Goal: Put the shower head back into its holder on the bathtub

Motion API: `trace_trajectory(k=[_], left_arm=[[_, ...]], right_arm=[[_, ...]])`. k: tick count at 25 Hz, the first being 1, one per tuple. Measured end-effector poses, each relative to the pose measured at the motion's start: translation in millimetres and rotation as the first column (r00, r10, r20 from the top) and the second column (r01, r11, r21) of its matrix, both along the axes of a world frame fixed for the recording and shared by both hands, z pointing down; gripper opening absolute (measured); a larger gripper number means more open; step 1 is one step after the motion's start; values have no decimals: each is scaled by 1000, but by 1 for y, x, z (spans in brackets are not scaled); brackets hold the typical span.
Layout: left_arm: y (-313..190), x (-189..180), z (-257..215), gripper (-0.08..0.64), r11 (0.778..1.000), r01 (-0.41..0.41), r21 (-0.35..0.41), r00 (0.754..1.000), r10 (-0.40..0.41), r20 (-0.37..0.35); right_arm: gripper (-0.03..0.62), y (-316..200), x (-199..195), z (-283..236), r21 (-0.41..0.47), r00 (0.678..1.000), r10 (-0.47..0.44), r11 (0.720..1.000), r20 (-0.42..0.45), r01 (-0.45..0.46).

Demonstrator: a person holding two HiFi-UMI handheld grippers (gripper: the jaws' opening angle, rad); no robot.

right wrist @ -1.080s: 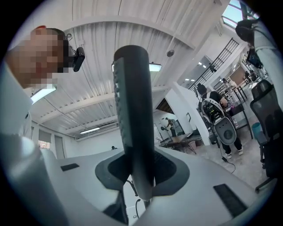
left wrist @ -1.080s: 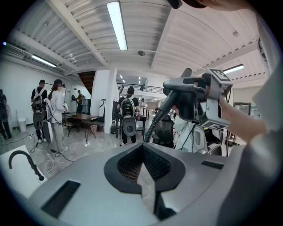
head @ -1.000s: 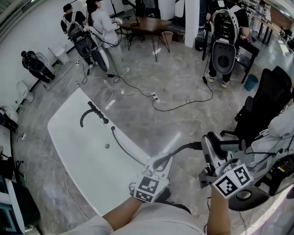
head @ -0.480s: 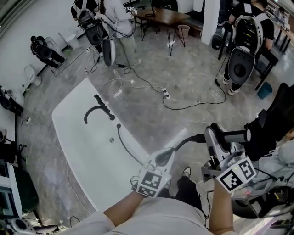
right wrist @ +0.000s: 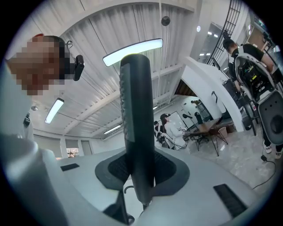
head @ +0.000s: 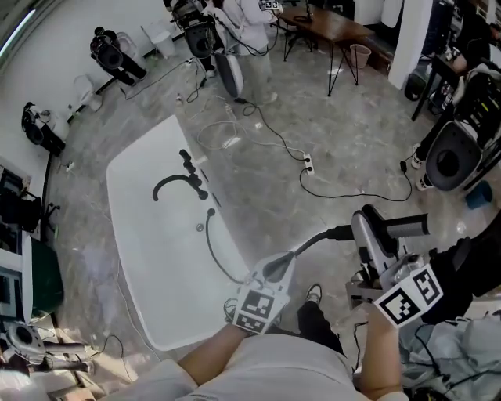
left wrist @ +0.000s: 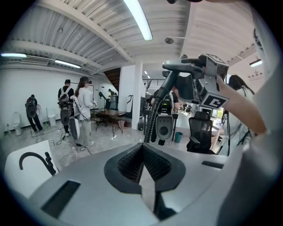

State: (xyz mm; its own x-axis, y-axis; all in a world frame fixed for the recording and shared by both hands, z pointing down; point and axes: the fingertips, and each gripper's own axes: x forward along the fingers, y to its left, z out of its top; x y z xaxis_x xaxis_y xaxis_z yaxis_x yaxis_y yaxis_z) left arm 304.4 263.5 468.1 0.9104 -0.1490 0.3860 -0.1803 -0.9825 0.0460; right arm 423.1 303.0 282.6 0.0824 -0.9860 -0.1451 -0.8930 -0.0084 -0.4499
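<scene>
Right gripper (head: pixel 365 229), near right, clamps the dark shower head (right wrist: pixel 136 123); left gripper (head: pixel 275 268) closed, empty, hose (head: pixel 311 243) beside its tips; bathtub (head: pixel 149 266) left.

A grey marbled floor (head: pixel 344 141) spreads out, crossed by black cables (head: pixel 352 196) and a white power strip (head: pixel 308 165). A wooden table (head: pixel 333 23) stands by a white pillar (head: pixel 411 39). Strip lights (left wrist: pixel 140 20) run along the ribbed white ceiling (left wrist: pixel 88 31).
</scene>
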Motion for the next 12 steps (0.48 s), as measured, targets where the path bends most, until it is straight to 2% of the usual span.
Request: trace_trajectory(k=[6, 12], left_arm=[[-10, 36, 6, 5, 996, 91, -1, 995, -91, 28], [-33, 36, 12, 5, 976, 216, 14, 974, -216, 70]], right_arm=[[114, -26, 44, -6, 17, 995, -104, 994, 10, 104], [114, -58, 63, -16, 38, 980, -196, 980, 37, 195]])
